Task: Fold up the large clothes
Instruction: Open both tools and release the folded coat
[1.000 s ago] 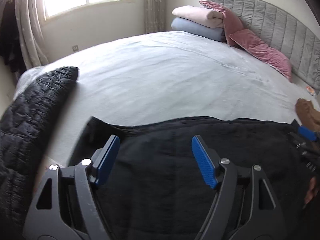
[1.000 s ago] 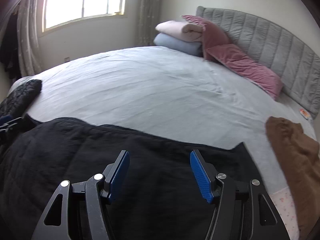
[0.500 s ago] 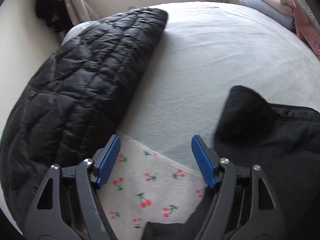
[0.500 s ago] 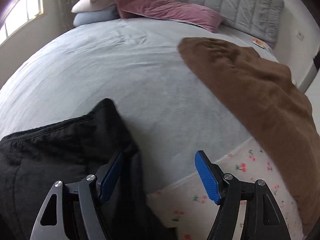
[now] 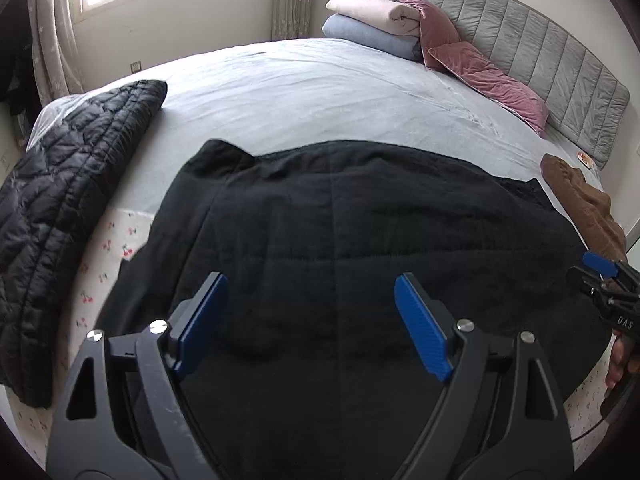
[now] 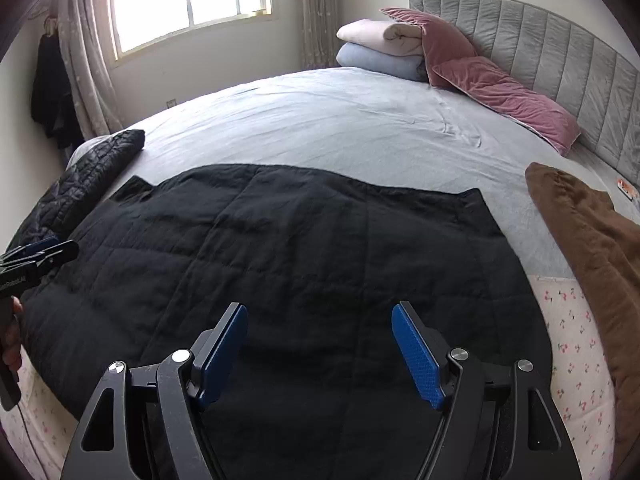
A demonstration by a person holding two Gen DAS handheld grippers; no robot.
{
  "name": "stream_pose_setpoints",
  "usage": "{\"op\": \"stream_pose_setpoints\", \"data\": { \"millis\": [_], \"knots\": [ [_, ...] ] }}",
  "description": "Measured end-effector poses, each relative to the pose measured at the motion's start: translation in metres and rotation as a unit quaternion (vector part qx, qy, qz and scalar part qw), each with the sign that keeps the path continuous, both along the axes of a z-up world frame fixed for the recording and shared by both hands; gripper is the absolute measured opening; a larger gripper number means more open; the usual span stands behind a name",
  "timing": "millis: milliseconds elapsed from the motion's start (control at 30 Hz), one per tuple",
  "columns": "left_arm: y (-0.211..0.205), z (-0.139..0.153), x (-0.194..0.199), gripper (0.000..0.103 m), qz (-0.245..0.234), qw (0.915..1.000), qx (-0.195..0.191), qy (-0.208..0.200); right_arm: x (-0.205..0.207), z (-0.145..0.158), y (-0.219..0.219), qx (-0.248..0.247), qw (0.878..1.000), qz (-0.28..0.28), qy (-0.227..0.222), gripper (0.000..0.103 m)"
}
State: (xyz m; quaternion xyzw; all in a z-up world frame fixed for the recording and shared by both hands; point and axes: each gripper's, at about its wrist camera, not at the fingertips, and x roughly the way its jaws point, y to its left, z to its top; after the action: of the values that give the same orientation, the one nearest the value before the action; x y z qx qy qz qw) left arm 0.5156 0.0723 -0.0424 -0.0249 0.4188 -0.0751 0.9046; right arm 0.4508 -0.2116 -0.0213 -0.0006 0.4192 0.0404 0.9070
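A large black garment (image 5: 360, 248) lies spread flat on the near part of the bed, and it also shows in the right wrist view (image 6: 288, 264). My left gripper (image 5: 308, 320) is open and empty, held above the garment's near left part. My right gripper (image 6: 320, 348) is open and empty above its near right part. The right gripper also shows at the right edge of the left wrist view (image 5: 600, 276), and the left gripper at the left edge of the right wrist view (image 6: 40, 252).
A black quilted jacket (image 5: 68, 184) lies at the bed's left edge. A brown garment (image 6: 588, 248) lies at the right. Folded blankets (image 5: 372, 20) and pink pillows (image 5: 484, 68) sit by the grey headboard (image 5: 540, 48). The light sheet (image 5: 312, 96) stretches beyond the garment.
Half a second ago each gripper pointed at an outer corner of the garment. Both have now swung back to the middle and sit higher, still open.
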Motion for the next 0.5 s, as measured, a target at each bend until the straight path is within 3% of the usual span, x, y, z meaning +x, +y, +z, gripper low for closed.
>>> {"op": "stream_pose_setpoints", "data": {
  "millis": [100, 167, 233, 267, 333, 500],
  "knots": [
    [0.036, -0.041, -0.012, 0.085, 0.041, 0.9983, 0.012, 0.039, -0.021, -0.029, -0.014, -0.018, 0.999, -0.015, 0.027, 0.076],
    [0.061, -0.049, -0.026, 0.082, 0.044, 0.9982, 0.039, 0.015, -0.037, -0.045, -0.051, -0.041, 0.996, -0.059, 0.043, 0.076],
    [0.077, -0.047, -0.043, 0.082, 0.055, 0.9945, 0.089, 0.001, -0.062, -0.047, -0.093, -0.046, 0.993, -0.104, 0.031, 0.075],
    [0.086, -0.044, -0.049, 0.082, 0.06, 0.9937, 0.095, 0.001, -0.071, -0.046, -0.113, -0.062, 0.989, -0.129, 0.032, 0.076],
    [0.101, -0.032, -0.062, 0.085, 0.078, 0.9927, 0.091, 0.007, -0.096, -0.034, -0.143, -0.041, 0.986, -0.159, 0.037, 0.076],
    [0.091, 0.015, -0.119, 0.085, 0.088, 0.9903, 0.107, -0.006, -0.162, 0.019, -0.146, -0.023, 0.986, -0.166, -0.002, 0.076]
  ]
}}
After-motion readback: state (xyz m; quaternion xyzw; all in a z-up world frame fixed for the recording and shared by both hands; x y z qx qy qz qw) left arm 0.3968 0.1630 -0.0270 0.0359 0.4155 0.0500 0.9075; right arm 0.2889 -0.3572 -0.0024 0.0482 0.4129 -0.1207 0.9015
